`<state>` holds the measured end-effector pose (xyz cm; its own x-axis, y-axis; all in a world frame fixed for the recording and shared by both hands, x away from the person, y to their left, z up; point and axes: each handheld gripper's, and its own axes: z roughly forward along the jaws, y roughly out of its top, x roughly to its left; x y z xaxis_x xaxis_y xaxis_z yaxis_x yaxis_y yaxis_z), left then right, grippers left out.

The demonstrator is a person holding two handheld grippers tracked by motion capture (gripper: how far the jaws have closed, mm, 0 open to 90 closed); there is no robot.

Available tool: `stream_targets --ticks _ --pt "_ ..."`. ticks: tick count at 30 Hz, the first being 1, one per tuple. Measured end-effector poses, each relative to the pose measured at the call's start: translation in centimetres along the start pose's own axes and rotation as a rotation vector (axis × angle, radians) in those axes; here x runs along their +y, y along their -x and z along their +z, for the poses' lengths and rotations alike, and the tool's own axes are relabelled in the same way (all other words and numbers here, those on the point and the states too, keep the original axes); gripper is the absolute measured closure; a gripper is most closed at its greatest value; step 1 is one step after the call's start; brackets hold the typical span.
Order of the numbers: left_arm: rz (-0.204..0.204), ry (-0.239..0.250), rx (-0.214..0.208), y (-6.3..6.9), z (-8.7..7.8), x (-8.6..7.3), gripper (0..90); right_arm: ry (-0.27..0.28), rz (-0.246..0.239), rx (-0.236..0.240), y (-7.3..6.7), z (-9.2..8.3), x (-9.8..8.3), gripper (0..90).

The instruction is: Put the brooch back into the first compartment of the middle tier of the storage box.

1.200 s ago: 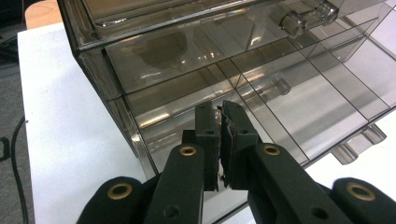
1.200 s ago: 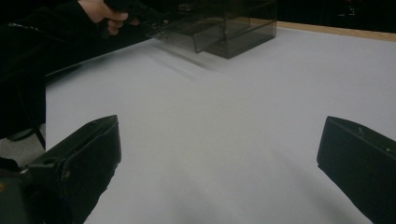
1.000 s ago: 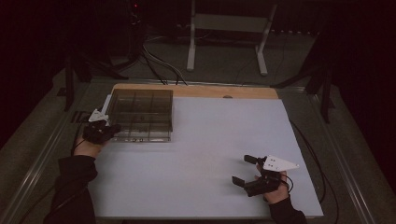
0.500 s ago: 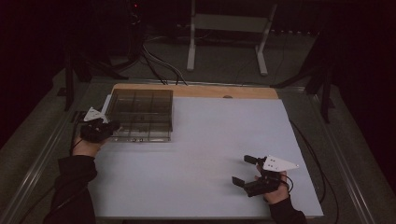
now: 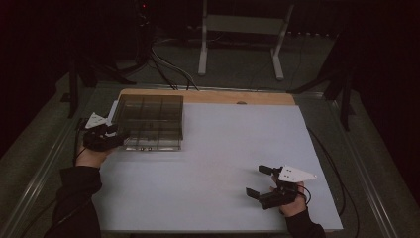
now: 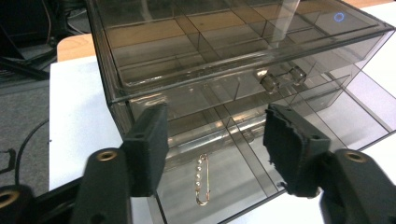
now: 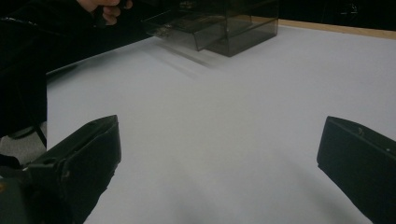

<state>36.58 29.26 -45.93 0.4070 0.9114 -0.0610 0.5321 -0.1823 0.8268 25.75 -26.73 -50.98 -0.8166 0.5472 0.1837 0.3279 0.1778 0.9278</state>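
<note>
A smoky clear drawer box [image 5: 151, 116] stands at the far left of the white mat [image 5: 213, 148]. My left gripper [image 5: 118, 135] is at the box's front left corner. In the left gripper view the jaws [image 6: 215, 126] stand apart and have just been opening, with nothing pressed between the pads. Beyond them the box [image 6: 224, 56] has its bottom drawer [image 6: 252, 186] pulled out, and a gold pin with small pearls [image 6: 201, 179] lies in it. My right gripper [image 5: 256, 180] rests open near the mat's front right, and its own view [image 7: 219, 130] has bare mat between the jaws.
A wooden table edge [image 5: 218, 96] runs behind the mat. Farther back, a metal stand [image 5: 237, 44] and cables lie on the dark floor. A cable trails from the right gripper along the mat's right side. The person's sleeve [image 7: 28, 56] is at the left of the right gripper view.
The left hand has shifted slightly to the left at the box's corner. The right hand and its gripper have stayed where they were.
</note>
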Motion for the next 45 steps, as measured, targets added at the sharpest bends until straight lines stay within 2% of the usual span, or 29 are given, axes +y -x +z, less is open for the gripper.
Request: stream_targets --ticks 9,11,19,22,24,25,31,45 --pt "0.01 0.019 -0.021 1.0 -0.4 0.6 25.1 0.0 0.002 -0.001 0.0 0.0 0.0 0.0" --pt "0.011 0.021 -0.012 1.2 -0.5 0.8 21.6 0.001 0.0 0.0 0.0 0.0 0.0 0.0" --pt "0.022 0.036 -0.04 2.3 -1.1 1.6 14.8 0.003 0.003 0.0 0.1 0.0 0.0 0.0" --pt "0.027 0.044 -0.063 2.7 -1.3 1.9 12.9 0.002 0.0 0.0 0.0 0.0 0.0 0.0" --pt "0.027 0.044 -0.1 2.8 -1.4 1.9 11.3 0.003 0.003 0.0 0.1 0.0 0.0 0.0" --pt "0.026 0.044 -0.108 2.9 -1.5 2.0 8.0 0.0 0.005 0.001 0.0 0.0 0.0 0.0" --pt "0.038 0.056 -0.158 3.5 -2.0 2.4 2.3 -0.001 0.002 0.0 0.0 0.0 0.0 0.0" --pt "0.091 0.059 -0.252 5.6 -1.7 2.7 0.3 0.002 0.001 0.002 0.0 0.0 0.0 0.0"
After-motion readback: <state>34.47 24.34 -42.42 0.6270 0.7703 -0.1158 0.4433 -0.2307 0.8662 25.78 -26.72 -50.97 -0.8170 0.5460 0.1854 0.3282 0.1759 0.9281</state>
